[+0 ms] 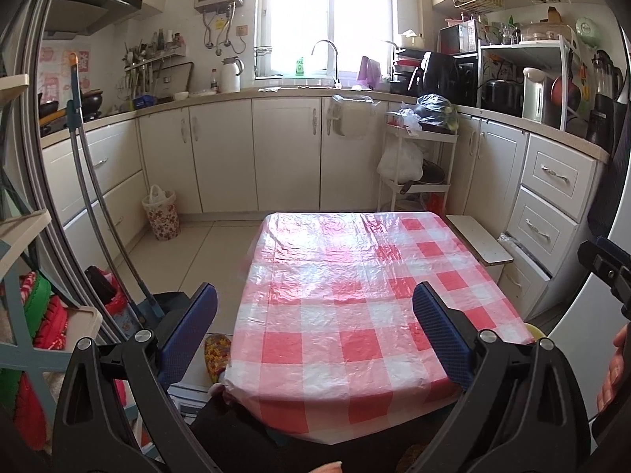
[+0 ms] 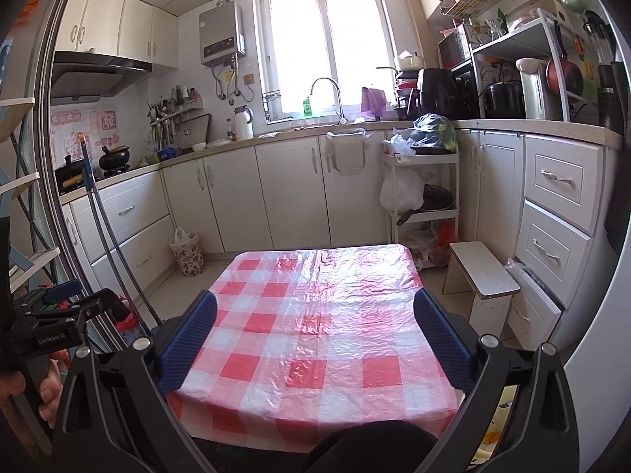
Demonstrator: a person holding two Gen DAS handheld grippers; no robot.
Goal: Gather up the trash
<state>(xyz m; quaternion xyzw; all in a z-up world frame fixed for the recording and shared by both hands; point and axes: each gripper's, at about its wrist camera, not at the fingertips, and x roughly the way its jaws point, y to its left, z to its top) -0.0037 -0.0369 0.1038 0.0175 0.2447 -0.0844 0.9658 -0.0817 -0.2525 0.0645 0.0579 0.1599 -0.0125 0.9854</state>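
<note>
Plastic-covered checked table stands among cream kitchen cabinets.

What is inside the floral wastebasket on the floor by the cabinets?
The floral wastebasket holds a white plastic bag liner with its handles sticking up. Anything in the bag is hidden by the rim.

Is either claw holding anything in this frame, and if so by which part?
Nothing is held. The left claw and the right claw are both open, with only the checked tablecloth showing between their fingers.
</note>
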